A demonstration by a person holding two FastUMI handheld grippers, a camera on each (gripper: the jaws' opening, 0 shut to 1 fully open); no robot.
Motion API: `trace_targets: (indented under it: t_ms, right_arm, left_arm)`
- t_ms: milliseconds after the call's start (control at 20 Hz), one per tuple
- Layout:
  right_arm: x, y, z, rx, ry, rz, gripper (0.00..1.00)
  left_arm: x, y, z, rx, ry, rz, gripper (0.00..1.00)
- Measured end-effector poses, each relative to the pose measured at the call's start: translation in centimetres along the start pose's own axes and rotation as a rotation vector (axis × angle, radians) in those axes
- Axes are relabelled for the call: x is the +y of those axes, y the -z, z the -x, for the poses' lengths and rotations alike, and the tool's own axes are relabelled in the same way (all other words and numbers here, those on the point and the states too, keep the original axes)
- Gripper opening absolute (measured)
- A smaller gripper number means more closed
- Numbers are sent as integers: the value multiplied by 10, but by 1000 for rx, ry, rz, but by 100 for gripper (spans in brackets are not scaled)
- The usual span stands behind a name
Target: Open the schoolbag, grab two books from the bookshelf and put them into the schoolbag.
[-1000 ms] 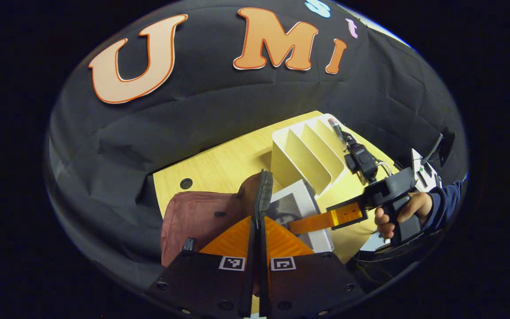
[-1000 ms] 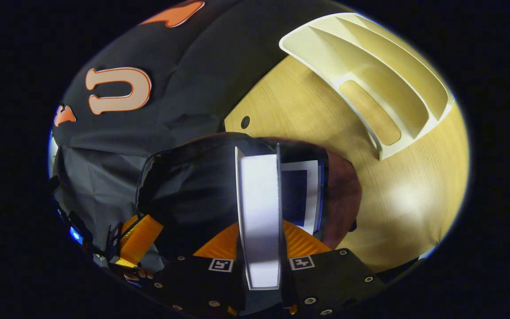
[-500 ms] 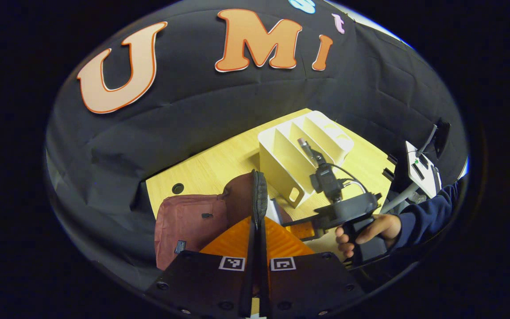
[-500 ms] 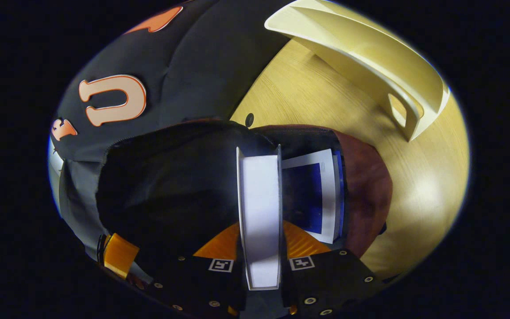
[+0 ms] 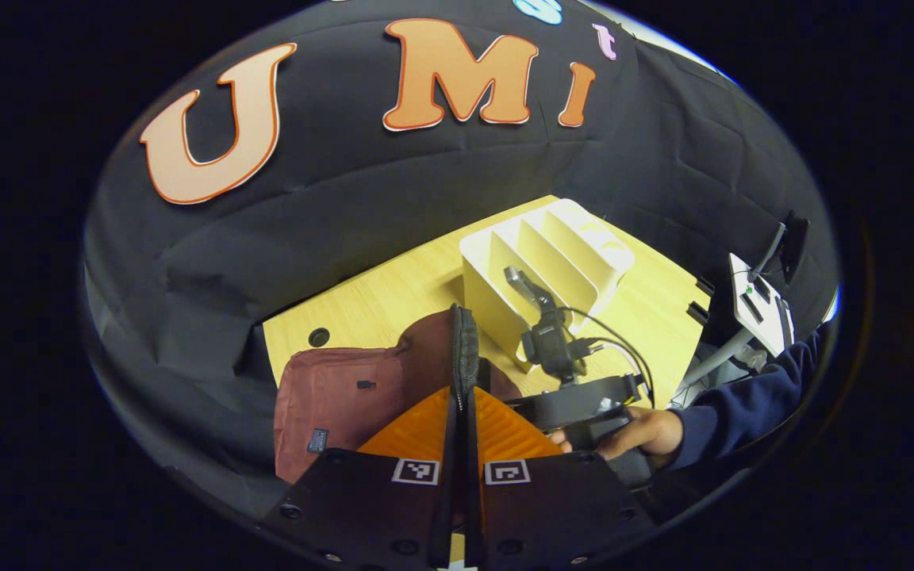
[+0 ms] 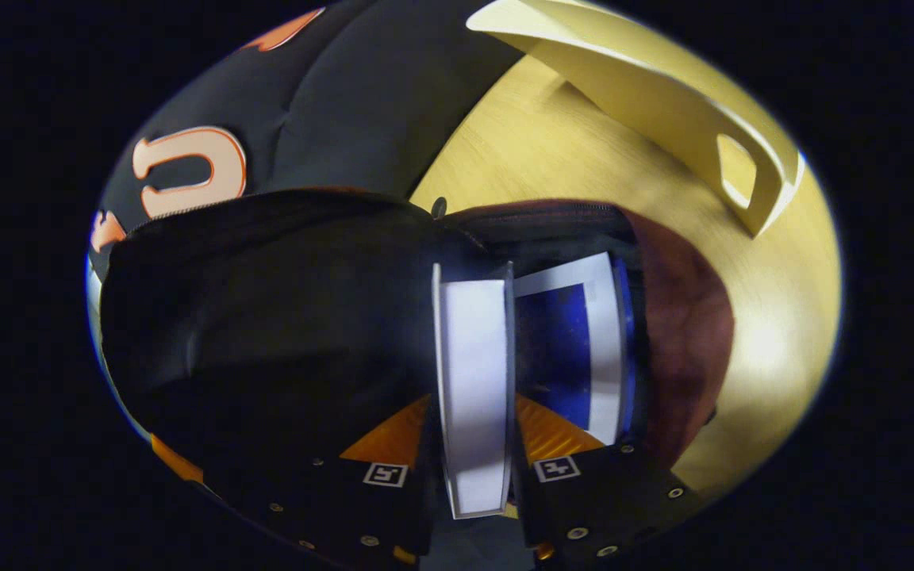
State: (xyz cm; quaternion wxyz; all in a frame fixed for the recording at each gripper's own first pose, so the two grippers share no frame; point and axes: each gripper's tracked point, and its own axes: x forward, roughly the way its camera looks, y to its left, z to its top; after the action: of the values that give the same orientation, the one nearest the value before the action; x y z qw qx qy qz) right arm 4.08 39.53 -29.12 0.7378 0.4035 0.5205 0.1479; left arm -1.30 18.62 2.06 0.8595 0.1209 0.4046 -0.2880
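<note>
Maroon schoolbag (image 5: 346, 392) lies on worktop just beside white bookshelf (image 5: 540, 262), mouth open, zippered rim (image 5: 463, 349) raised upright. Bookshelf: slanted dividers, slots bare. White-edged book (image 6: 473, 381) stands edge-on in schoolbag mouth. Second book (image 6: 572, 345), blue cover with white margins, already inside schoolbag, on side nearer bookshelf.

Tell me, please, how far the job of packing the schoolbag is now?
Done: the schoolbag is open, and a blue book is already inside it. In hand: the left gripper holds the bag's edge up; the right gripper lowers the white book into the opening. Left: releasing it.
</note>
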Motion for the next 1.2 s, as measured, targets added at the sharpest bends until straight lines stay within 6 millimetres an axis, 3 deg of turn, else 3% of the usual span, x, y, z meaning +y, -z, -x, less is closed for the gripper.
trace_targets:
  t_ms: [50,100,150,250,300,450,650,800,1050,1200]
  right_arm:
    - [-5,-3,5,-7,42,42,47]
    - [-12,-3,9,11,74,81,37]
    - [-12,-4,19,10,83,113,77]
    - [-21,-12,36,-18,114,144,100]
    - [-26,-16,47,-29,132,154,96]
    - [-42,-31,75,-83,169,191,97]
    - [-57,-52,118,-143,208,241,97]
    - [-65,-67,145,-170,203,259,97]
    - [-88,-97,201,-235,199,329,97]
    - [-106,-113,238,-265,216,406,97]
  left_arm:
    - [2,2,0,-3,-10,2,7]
    - [2,4,-1,-6,-11,6,7]
    - [0,5,-2,-9,-5,12,10]
    - [-7,5,-5,-23,25,24,14]
    - [-10,6,-6,-30,33,26,14]
    - [-13,8,-12,-43,42,52,14]
    - [-33,8,-23,-43,54,85,16]
    - [-55,4,-29,-45,48,92,24]
    - [-101,-21,-38,-88,4,149,34]
    - [-134,-32,-42,-108,-30,199,83]
